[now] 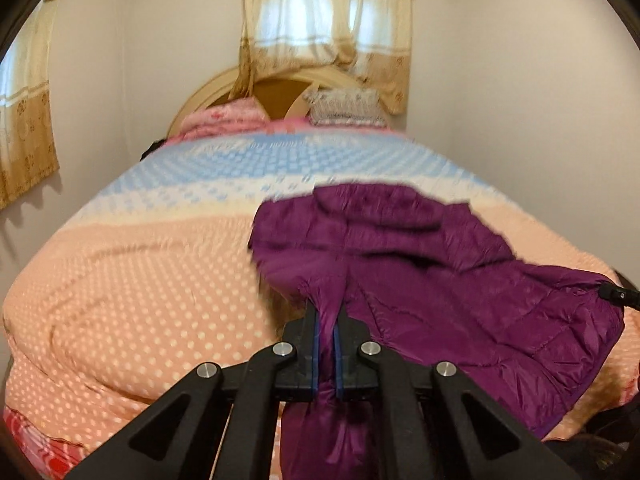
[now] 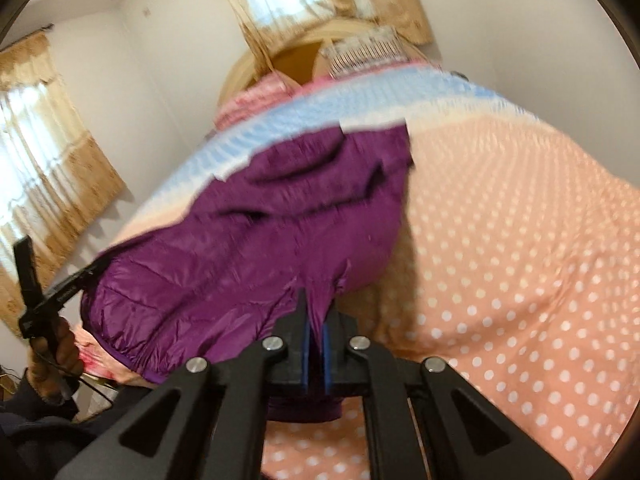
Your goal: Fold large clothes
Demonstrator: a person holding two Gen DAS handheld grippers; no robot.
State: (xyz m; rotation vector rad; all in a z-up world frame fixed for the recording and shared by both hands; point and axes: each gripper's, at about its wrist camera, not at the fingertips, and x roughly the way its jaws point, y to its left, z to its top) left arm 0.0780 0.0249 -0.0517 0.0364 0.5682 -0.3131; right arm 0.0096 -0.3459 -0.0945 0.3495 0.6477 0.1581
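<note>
Purple quilted puffer jacket (image 1: 440, 264): lies bunched on the bed, spread from the middle of the left wrist view toward 4 o'clock, its near edge lifted off the bedspread where both grippers hold it. Left gripper (image 1: 327, 312): jaws nearly closed on a pinch of jacket fabric, blue pads pressed against the cloth on either side, more purple fabric hanging below the fingers at 6 o'clock. Right gripper (image 2: 316, 300): jaws likewise nearly closed on a fold of the jacket (image 2: 256, 236), blue pads flanking the cloth, a strip of fabric drooping beneath. In the right wrist view the jacket runs from centre toward 9 o'clock, where the other gripper's black body and the person's left hand (image 2: 56, 356) appear at the frame edge. In the left wrist view a black part of the right gripper shows at 3 o'clock against the jacket's hem. Bedspread (image 1: 140, 288): peach with white dots near the camera, pale blue and white checks farther back. Headboard (image 1: 280, 96): rounded, light wood, at 12 o'clock. Pillow (image 1: 344, 110): patterned, propped against the headboard; pink bedding (image 1: 224, 120) beside it. Curtains (image 1: 328, 20): cream and gold, over the window behind the bed; a second curtained window at 9 o'clock. Both views are motion-blurred.
</note>
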